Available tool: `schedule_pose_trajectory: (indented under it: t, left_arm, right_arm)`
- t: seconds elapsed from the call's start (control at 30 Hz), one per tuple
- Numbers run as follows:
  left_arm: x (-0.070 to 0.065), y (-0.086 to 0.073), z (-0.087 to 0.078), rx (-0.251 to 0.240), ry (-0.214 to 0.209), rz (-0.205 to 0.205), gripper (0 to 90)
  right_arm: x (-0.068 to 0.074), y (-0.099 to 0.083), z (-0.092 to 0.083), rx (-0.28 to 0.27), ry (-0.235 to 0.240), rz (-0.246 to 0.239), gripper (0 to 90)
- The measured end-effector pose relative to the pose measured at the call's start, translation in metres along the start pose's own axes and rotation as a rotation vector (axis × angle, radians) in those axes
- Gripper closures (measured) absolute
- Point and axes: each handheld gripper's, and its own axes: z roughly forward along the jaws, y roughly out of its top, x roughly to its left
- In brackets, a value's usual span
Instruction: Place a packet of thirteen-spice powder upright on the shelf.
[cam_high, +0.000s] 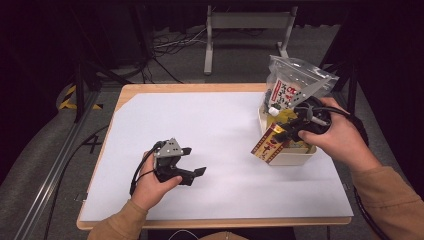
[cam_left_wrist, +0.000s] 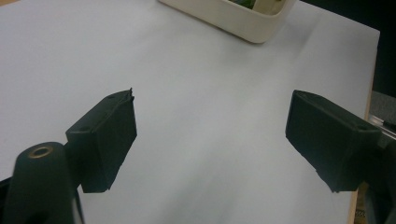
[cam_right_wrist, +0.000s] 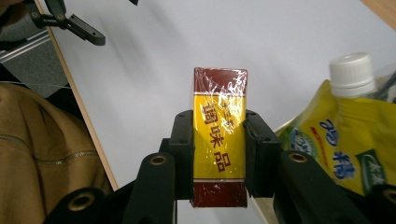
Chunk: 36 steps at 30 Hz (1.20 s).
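Note:
My right gripper (cam_high: 286, 131) is shut on a red and yellow box (cam_high: 269, 144) wrapped in clear film, held tilted over the front left corner of a cream bin (cam_high: 295, 158). In the right gripper view the box (cam_right_wrist: 219, 93) stands lengthwise between the two pads, with the right gripper (cam_right_wrist: 219, 144) pressing on both its sides. My left gripper (cam_high: 196, 160) hovers over the white table sheet near the front left, lying on its side. Its jaws stand wide apart in the left gripper view, and the left gripper (cam_left_wrist: 210, 135) has nothing between them.
A yellow pouch with a white cap (cam_right_wrist: 338, 140) sits in the bin beside the box. A clear bag holding a printed packet (cam_high: 292, 82) rises from the bin's far end. The white sheet (cam_high: 220, 125) covers the wooden table; the bin's wall (cam_left_wrist: 243, 18) lies ahead of the left gripper.

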Motion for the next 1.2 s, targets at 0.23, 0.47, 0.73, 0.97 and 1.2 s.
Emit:
schedule_pose_trajectory:
  t: [0.23,0.47,0.73,0.97,1.2]
  left_arm:
    - [0.012,0.000,-0.013,-0.008,0.036,-0.015,17.1]
    - [0.022,-0.002,-0.021,-0.016,0.055,-0.045,16.9]
    - [0.027,-0.005,-0.024,-0.019,0.070,-0.060,16.8]
    - [0.028,-0.008,-0.030,-0.021,0.078,-0.087,17.0]
    - [0.030,-0.013,-0.034,-0.011,0.097,-0.112,17.1]
  right_arm:
    - [-0.008,0.000,-0.008,0.011,-0.022,-0.049,68.7]
    - [-0.016,-0.002,-0.011,0.040,-0.045,-0.094,68.6]
    - [-0.023,-0.003,-0.014,0.064,-0.066,-0.154,68.6]
    - [-0.031,-0.004,-0.016,0.082,-0.068,-0.170,68.5]
    - [-0.036,-0.006,-0.015,0.096,-0.068,-0.221,68.5]
